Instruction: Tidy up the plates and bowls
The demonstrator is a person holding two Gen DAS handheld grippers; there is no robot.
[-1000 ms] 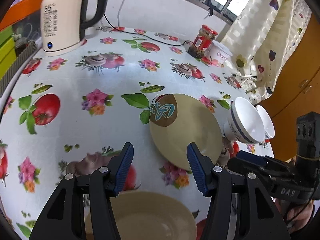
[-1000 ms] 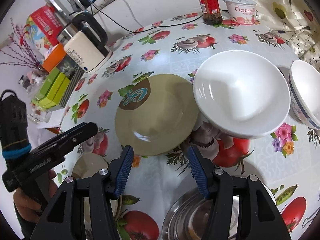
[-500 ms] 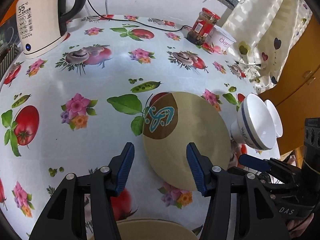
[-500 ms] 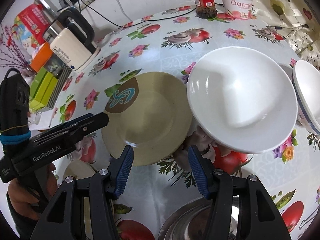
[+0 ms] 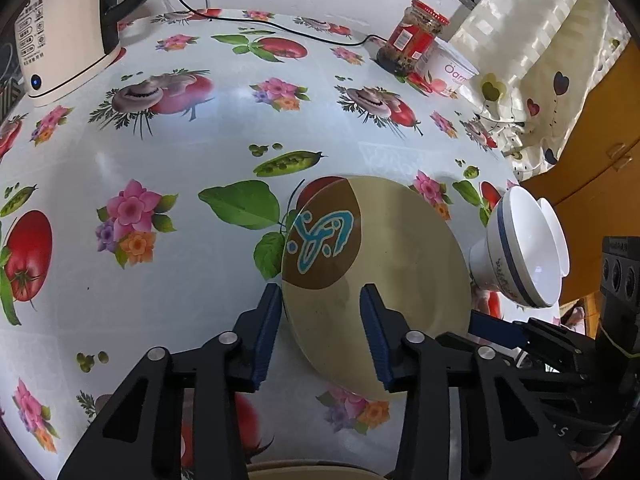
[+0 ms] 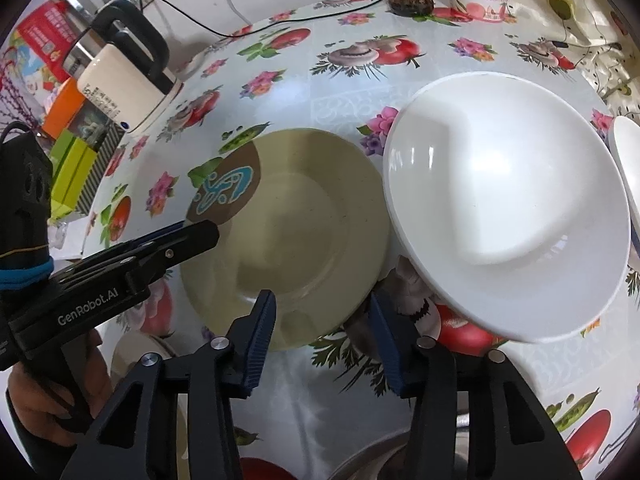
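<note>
Both grippers converge on the beige plate (image 5: 400, 264) lying flat on the desk (image 5: 168, 152) with its flower-and-tomato cloth. Left gripper (image 5: 320, 312) has its jaws closing astride the plate's near-left rim, one blue pad just outside the edge and the other over the plate's face, not yet pressing, so nothing is held. Right gripper (image 6: 322, 316) is likewise closing, its left pad over the plate's near rim and its right pad over bare cloth between the plate and the large white bowl (image 6: 508, 204); it holds nothing either. That bowl sits tilted, its rim touching the plate's right edge. A blue-banded white bowl (image 5: 520, 252) lies on its side just past the plate. An electric kettle (image 5: 60, 28), a red-lidded jar (image 5: 412, 36) and a yoghurt tub (image 5: 452, 68) stand well apart along the far side.
</note>
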